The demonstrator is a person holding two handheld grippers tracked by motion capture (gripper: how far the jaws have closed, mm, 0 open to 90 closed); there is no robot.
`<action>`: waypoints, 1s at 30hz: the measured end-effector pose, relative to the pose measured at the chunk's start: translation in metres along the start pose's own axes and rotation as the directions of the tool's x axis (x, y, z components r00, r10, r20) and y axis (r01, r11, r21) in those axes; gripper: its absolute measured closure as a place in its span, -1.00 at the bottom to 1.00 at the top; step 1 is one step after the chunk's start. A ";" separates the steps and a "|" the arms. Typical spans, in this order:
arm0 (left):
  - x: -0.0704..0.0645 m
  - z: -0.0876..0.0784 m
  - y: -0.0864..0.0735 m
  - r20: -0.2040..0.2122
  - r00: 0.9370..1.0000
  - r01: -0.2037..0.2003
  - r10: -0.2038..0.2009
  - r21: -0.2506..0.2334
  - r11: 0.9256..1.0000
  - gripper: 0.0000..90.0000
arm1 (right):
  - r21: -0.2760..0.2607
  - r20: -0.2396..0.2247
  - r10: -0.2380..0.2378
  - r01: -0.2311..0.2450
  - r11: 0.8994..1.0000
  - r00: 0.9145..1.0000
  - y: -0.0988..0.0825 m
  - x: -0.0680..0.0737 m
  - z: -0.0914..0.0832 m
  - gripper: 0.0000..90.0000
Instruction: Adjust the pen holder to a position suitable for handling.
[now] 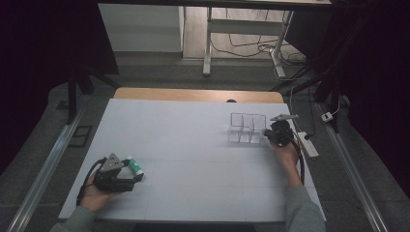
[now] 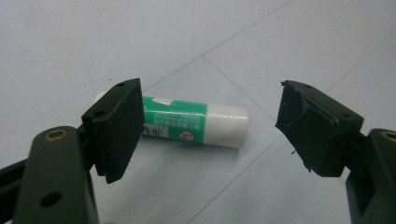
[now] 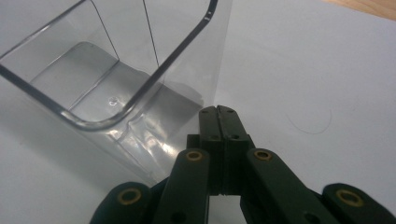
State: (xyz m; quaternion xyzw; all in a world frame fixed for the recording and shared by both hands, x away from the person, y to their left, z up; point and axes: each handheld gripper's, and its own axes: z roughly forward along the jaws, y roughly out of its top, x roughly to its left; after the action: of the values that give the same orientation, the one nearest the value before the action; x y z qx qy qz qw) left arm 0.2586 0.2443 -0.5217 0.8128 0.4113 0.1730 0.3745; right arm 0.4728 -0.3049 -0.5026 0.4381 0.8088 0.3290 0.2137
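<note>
Left gripper [image 1: 137, 178] sits low near the worktop's [image 1: 193, 159] front-left corner, held in the left hand [image 1: 96, 195], lying roughly level and aimed toward the right; jaws stand wide apart, nothing between the pads; in the left gripper view [image 2: 210, 126] the glue stick [image 2: 187, 122] lies flat on the sheet just beyond the gap, one end hidden behind the left pad, white cap toward the right, green label facing up; no contact that I can see. From the high view the glue stick [image 1: 135, 165] lies just beside the jaw tips, close to the front-left corner, well apart from the box.

Right gripper [image 1: 270, 131] is near the worktop's right edge, about midway back, held in the right hand [image 1: 289, 153], grey sleeve [image 1: 302, 210] running to the front edge; jaws pressed together with nothing between them, as the right gripper view [image 3: 218, 112] shows; tips sit right at the clear box's [image 3: 116, 84] near wall, possibly touching it, hard to tell through the clear plastic. Box [image 1: 247, 128] stands upright with inner dividers, empty compartments, just left of the right gripper.
</note>
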 end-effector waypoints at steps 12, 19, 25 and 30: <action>0.000 0.001 0.000 0.001 1.000 -0.003 0.003 0.005 1.000 -0.49 | -0.007 -0.030 -0.039 0.038 0.999 0.999 0.008 0.015 0.004 0.98; 0.000 0.001 0.000 0.000 1.000 -0.002 0.002 0.005 1.000 -0.49 | -0.001 -0.046 -0.067 0.067 0.998 0.997 0.014 0.028 0.009 0.98; -0.001 0.001 0.000 -0.002 1.000 -0.004 0.004 0.009 1.000 -0.49 | -0.002 -0.060 -0.093 0.093 0.996 0.994 0.019 0.039 0.013 0.98; -0.001 0.001 0.000 -0.001 1.000 -0.004 0.004 0.010 1.000 -0.49 | 0.000 -0.069 -0.112 0.113 0.994 0.991 0.024 0.049 0.017 0.98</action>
State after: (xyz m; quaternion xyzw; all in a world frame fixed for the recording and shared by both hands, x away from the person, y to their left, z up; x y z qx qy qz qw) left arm 0.2589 0.2431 -0.5225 0.8154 0.4106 0.1721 0.3699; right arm 0.4717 -0.2482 -0.5001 0.3806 0.8396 0.3300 0.2031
